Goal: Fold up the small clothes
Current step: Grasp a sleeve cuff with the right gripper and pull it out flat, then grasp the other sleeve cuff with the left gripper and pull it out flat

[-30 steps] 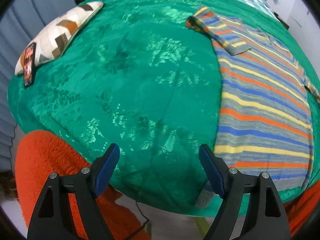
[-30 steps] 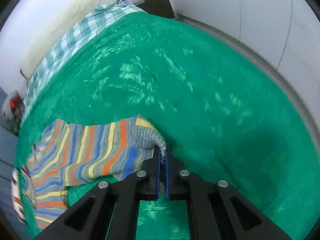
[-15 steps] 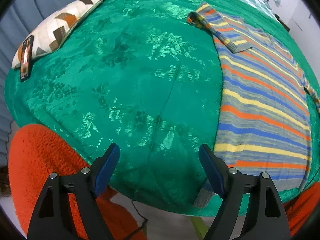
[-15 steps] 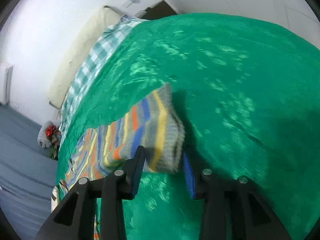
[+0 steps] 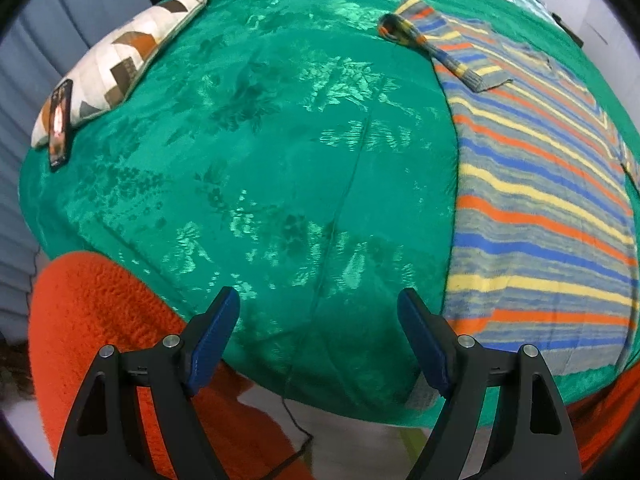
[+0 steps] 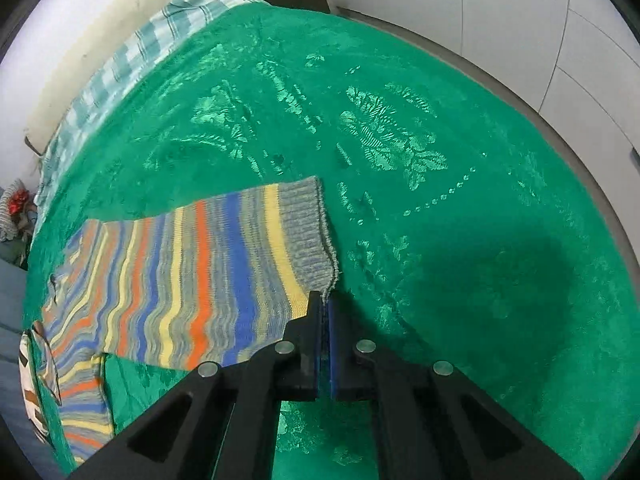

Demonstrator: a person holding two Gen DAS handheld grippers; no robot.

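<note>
Since the frame one second earlier, the right gripper's [image 6: 325,304] jaws have opened, swung to the sleeve cuff and just closed again; the left view is nearly unchanged.

Scene, left to right (left wrist view): patterned pillow [image 5: 120,60] with a phone [image 5: 60,124] leaning on it, bare green bedspread [image 5: 280,160], then the striped sweater [image 5: 540,200] lying flat at the right, hem near the bed edge. Its left sleeve [image 5: 440,48] is already folded in across the chest.

Left gripper [image 5: 320,324]: jaws spread wide, nothing between them, hovering over bare bedspread just beside the sweater's hem corner. An orange fuzzy blanket [image 5: 100,320] lies below the bed edge.

Right wrist view: right sleeve [image 6: 208,272] lies stretched out across the bedspread, grey ribbed cuff [image 6: 308,232] nearest the gripper. Right jaws are pressed together at the cuff's near corner (a thin pinch of cuff edge appears caught between the tips; contact is hard to confirm).

Step in hand, judged: folding the second sleeve inward. Next move calls for lifting the cuff and carrying it leftward over the body, keeping the pinch firm so the knit does not slip.
</note>
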